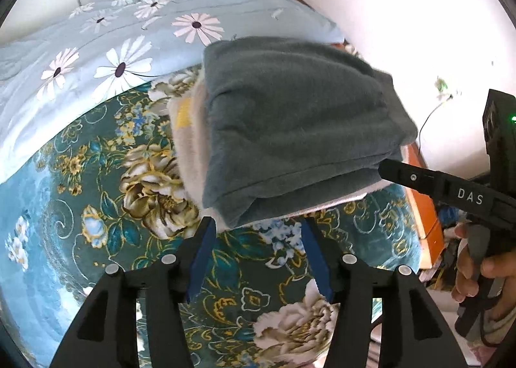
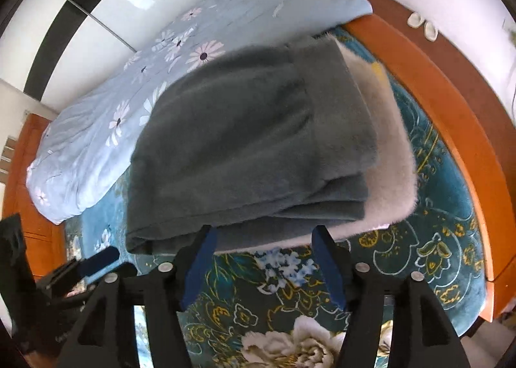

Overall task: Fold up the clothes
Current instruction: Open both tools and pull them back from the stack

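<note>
A folded grey-green garment [image 1: 290, 129] is lying on top of a fluffy pale garment [image 2: 390, 155] — the two are forming a small stack on the teal floral bedspread [image 1: 96, 190]. The left gripper [image 1: 258, 226] is hovering just in front of the stack's near edge, its jaws standing apart and holding nothing. The right gripper [image 2: 262, 232] is also sitting at the near edge, jaws spread wide and empty — in the left view its finger is reaching the stack's right corner. A light blue daisy-print quilt [image 2: 154, 55] is lying behind the stack, and an orange wooden bed frame [image 2: 451, 103] is bordering the bedspread.
</note>
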